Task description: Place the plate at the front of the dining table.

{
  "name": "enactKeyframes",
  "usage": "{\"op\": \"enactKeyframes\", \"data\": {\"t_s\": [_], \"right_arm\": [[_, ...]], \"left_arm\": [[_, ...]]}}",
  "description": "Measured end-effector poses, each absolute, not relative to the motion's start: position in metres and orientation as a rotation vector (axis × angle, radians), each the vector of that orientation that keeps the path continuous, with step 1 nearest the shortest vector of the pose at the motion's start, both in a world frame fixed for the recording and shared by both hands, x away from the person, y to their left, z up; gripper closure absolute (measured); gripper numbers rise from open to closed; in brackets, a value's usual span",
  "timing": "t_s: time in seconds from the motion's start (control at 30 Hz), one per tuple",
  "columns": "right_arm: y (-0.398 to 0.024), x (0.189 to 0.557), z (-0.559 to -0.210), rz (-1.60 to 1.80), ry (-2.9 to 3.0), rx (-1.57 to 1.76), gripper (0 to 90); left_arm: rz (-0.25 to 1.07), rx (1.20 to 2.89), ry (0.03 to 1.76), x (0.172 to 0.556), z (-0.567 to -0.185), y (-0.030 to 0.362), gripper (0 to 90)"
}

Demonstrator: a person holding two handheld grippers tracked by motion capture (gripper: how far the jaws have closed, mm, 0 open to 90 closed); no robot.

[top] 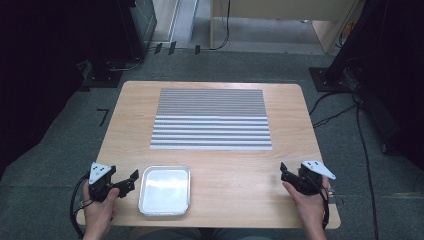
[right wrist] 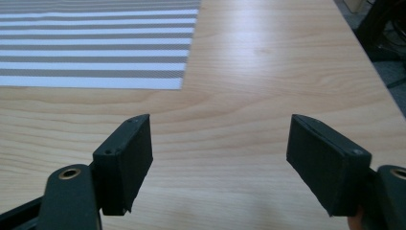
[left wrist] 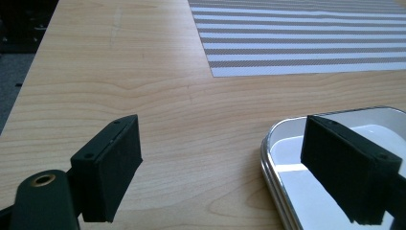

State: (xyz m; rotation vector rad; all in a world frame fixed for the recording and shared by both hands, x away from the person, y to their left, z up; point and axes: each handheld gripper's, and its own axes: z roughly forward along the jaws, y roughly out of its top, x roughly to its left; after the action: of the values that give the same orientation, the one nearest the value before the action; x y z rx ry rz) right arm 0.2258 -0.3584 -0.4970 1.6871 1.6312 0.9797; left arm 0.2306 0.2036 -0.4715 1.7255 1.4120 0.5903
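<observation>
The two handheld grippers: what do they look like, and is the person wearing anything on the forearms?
Both the left gripper and the right gripper are black, each topped by a grey three-cornered plate with small dark dots. A black cable trails from each. The jaws carry flat, blocky black pads with brass-ringed holes at their bases. The forearms are bare, with no sleeves in view.

One pad of the left tongs (left wrist: 222,172) hides part of the tray (left wrist: 287,129), cut off below.

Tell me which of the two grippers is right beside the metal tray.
The left gripper: its jaws stand open at the metal tray's left rim. The right gripper is over bare table, well away.
</observation>
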Motion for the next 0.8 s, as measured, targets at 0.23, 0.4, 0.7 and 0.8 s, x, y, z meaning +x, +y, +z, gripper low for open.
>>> {"op": "enactKeyframes", "data": {"t_s": [0.23,0.4,0.7,0.8], "right_arm": [[-0.327,0.222,-0.481,1.108,1.670,1.615,38.2],[-0.316,0.220,-0.478,1.207,1.652,1.626,44.9],[-0.300,0.213,-0.469,1.298,1.658,1.621,49.4],[-0.292,0.213,-0.467,1.301,1.689,1.604,48.9]], "left_arm": [[0.573,1.757,1.407,0.231,-0.471,0.197,14.3],[0.577,1.768,1.402,0.231,-0.470,0.196,15.8],[0.585,1.779,1.417,0.231,-0.471,0.194,26.8],[0.584,1.775,1.424,0.231,-0.471,0.194,32.3]]}}
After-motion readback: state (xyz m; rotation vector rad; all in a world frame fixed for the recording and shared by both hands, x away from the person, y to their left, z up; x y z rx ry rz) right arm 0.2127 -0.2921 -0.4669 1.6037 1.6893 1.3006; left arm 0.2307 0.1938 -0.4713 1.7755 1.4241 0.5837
